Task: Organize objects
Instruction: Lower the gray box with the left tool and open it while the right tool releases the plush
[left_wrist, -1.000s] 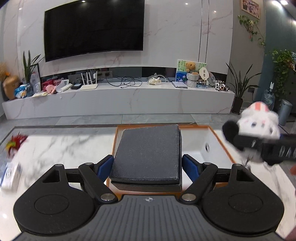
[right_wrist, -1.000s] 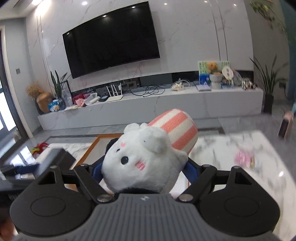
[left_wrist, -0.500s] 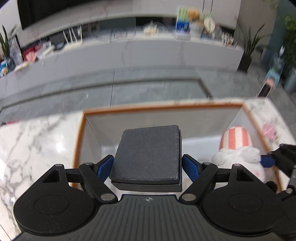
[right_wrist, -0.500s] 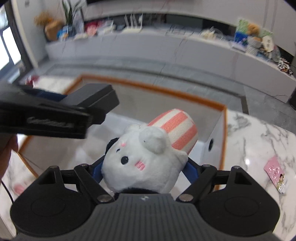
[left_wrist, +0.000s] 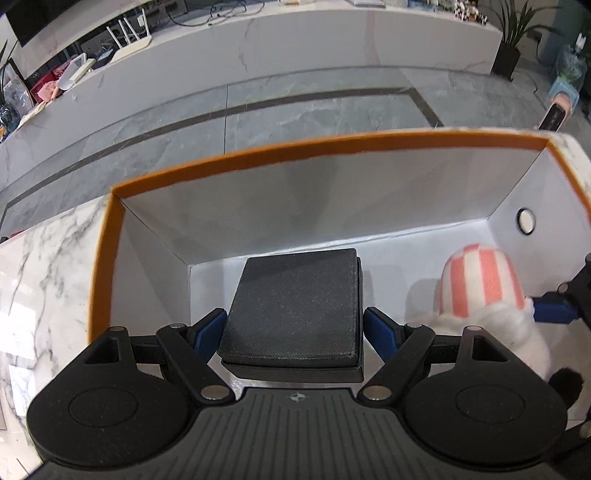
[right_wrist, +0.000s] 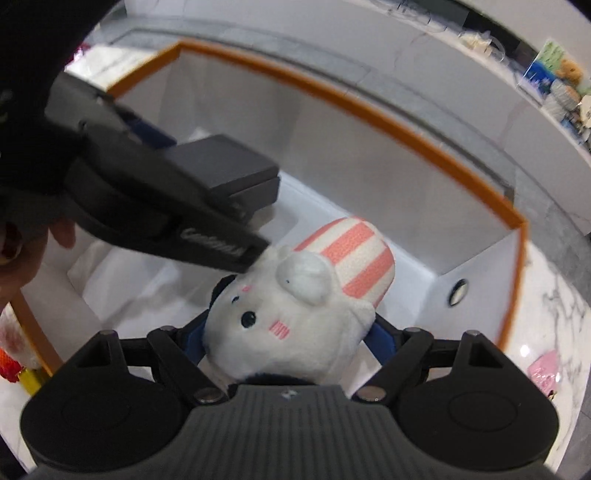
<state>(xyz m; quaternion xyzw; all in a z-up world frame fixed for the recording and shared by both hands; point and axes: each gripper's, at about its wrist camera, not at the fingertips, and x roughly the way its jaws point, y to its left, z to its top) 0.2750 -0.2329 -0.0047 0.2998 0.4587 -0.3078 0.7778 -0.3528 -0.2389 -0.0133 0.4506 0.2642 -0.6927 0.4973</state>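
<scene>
A large open box (left_wrist: 332, 206) with an orange rim and pale grey inner walls sits on a white marble table (left_wrist: 44, 266) and fills most of both views; a small round hole (left_wrist: 525, 220) pierces its right-hand wall. Inside the box, two things are held above its white floor. The left gripper (left_wrist: 293, 328) has its jaws closed against the two sides of a flat, dark grey square case (left_wrist: 295, 314), which is held level over the middle of the box. The right gripper (right_wrist: 288, 339) has its jaws pressed into the sides of a white plush toy (right_wrist: 295, 325) with a pink-and-white striped cap, held low toward the right side of the box, just beside the wall with the hole. Whether either thing touches the box floor cannot be told. The right wrist view shows the toy's face, with a black eye and pink cheek marks, and the left gripper reaching in from the left, its side touching or almost touching the toy's head. The left wrist view shows only the toy's striped cap and white back at the right edge. Beyond the table lie a grey tiled floor (left_wrist: 295, 103) and a long white marble bench (left_wrist: 295, 44) carrying a white router (left_wrist: 129, 40). The right wrist view alone shows a small pink packet (right_wrist: 543, 369) on the table outside the box's right wall.
</scene>
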